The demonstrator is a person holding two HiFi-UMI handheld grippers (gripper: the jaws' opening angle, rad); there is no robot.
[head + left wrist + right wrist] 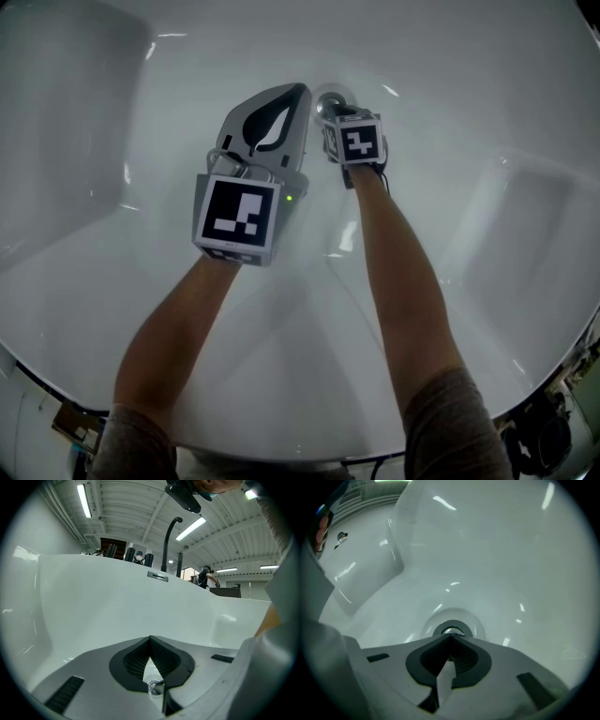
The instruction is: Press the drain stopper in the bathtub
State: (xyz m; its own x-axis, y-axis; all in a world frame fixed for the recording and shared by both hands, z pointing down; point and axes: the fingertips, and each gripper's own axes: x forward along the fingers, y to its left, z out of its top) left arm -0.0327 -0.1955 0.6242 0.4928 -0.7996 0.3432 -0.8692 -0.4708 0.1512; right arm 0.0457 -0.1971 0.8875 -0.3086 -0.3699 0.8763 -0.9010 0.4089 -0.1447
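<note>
- The left gripper (150, 638) is held low inside the bathtub (469, 112). Its jaws are pressed together at the tips with nothing pinched between them.
- The right gripper (450, 638) is likewise closed tip to tip and empty, and is pointed straight at the drain stopper (450, 631).
- The drain stopper is set in a shallow round dip in the tub floor, just beyond the right tips and just beside the left gripper's tip in the head view.
- The stopper is judged to be rigid polished metal on a spring. It is probably smooth and slippery, so it is better pushed than gripped, straight down on the centre of the cap, where closed tips are least likely to skid off.
- Much of the cap is covered by the right jaws. Whether the tips touch it, and whether it sits raised or pressed, cannot be told.
- A small chrome ring (153, 686) is glimpsed behind the left tips. It may be the same drain, but this is not certain.
- Farther off, a black spout (169, 541) is seen above the tub's far rim.
</note>
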